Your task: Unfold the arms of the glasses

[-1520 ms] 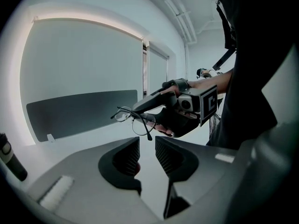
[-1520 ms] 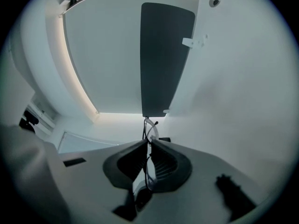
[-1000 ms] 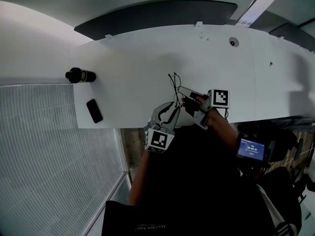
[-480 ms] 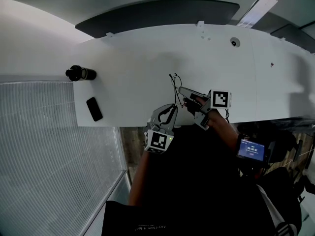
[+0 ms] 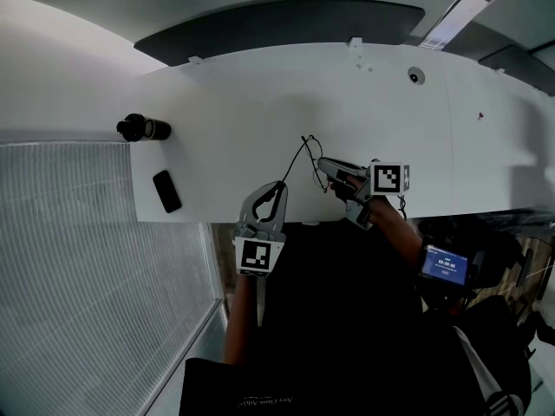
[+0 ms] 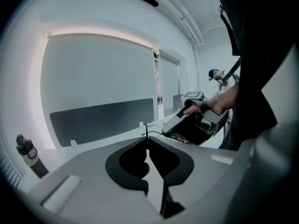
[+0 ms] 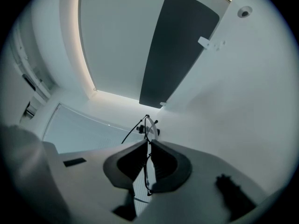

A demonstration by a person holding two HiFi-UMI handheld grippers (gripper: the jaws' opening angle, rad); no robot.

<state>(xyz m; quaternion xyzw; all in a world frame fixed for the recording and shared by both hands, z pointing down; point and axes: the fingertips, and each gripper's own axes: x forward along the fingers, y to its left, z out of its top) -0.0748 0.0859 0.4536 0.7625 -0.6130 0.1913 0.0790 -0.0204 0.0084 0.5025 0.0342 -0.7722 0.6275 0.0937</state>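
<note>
The right gripper (image 5: 324, 166) is clenched on the front of the glasses (image 7: 147, 125). It steadies them over the near edge of the table (image 5: 225, 102), likely so that one side can swing open. The left gripper (image 5: 279, 185) is closing its jaws on the tip of the glasses arm (image 5: 292, 161), which stretches out leftward from the frame. Both hands stay close to the body. The left gripper aims far and slightly down, and the right gripper aims left.
</note>
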